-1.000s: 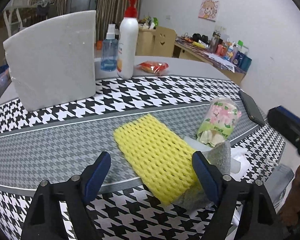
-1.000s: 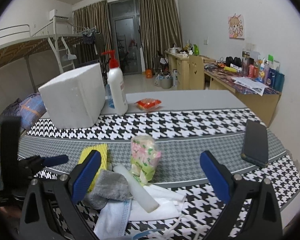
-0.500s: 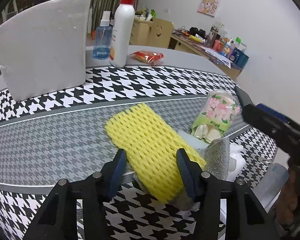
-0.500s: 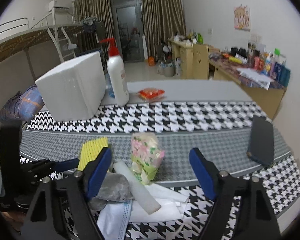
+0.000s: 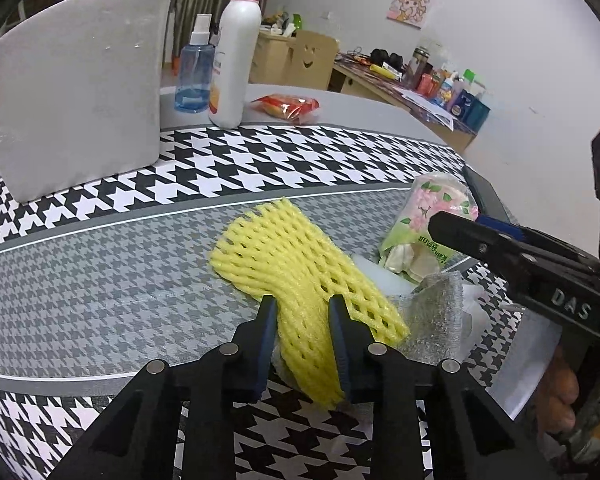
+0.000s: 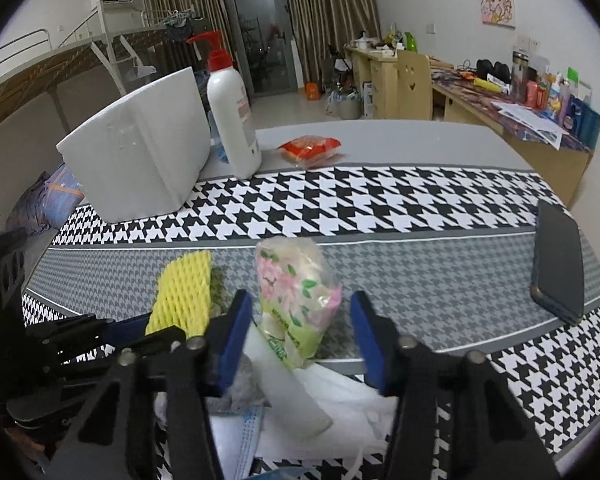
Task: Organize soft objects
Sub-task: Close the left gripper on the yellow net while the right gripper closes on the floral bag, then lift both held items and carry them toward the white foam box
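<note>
A yellow foam net sleeve [image 5: 296, 264] lies on the houndstooth tablecloth; it also shows in the right wrist view [image 6: 186, 292]. My left gripper [image 5: 302, 316] is shut on its near end, which bunches between the blue pads. A floral plastic packet [image 6: 296, 300] stands between the pads of my right gripper [image 6: 302, 332], which is partly closed around it but apart from it. The packet also shows in the left wrist view [image 5: 428, 224]. Beside it lie a grey foam piece [image 5: 432, 316], a white foam strip [image 6: 292, 396], white cloth and a face mask [image 6: 240, 432].
A white foam block [image 6: 140, 152] stands at the back left, with a pump bottle [image 6: 232, 120], a blue spray bottle [image 5: 194, 76] and a red snack packet [image 6: 310, 148] behind. A black phone [image 6: 558, 264] lies at the right. The table's near edge is close.
My left gripper closed from wide open onto the yellow sleeve and moved forward. My right gripper narrowed its opening and moved in around the floral packet.
</note>
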Demonstrator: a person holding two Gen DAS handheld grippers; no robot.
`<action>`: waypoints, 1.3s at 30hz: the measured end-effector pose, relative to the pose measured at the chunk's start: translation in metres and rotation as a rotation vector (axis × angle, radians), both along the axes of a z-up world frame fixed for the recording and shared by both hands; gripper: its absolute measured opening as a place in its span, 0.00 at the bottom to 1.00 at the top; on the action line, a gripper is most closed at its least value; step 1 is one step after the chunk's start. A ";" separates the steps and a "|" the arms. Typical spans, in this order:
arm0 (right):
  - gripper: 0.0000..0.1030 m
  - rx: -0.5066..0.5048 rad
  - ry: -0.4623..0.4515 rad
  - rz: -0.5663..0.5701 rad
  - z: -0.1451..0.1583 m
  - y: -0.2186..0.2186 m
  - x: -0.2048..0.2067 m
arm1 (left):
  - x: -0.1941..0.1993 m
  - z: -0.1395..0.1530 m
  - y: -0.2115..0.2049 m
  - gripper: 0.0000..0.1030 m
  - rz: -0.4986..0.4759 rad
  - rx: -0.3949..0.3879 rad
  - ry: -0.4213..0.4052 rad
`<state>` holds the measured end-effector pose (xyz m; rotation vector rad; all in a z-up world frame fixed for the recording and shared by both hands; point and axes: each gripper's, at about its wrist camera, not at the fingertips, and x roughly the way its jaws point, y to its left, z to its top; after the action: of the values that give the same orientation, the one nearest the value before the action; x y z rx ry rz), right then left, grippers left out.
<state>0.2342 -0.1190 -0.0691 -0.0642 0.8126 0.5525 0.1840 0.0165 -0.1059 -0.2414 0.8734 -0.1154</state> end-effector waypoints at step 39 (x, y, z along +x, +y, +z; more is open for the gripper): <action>0.13 0.090 -0.192 -0.045 0.052 -0.017 -0.044 | -0.047 0.065 0.014 0.19 -0.007 0.078 -0.237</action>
<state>0.1898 -0.1360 -0.0174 -0.0155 0.6003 0.5315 0.1366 0.0302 -0.0412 -0.1477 0.6416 -0.1134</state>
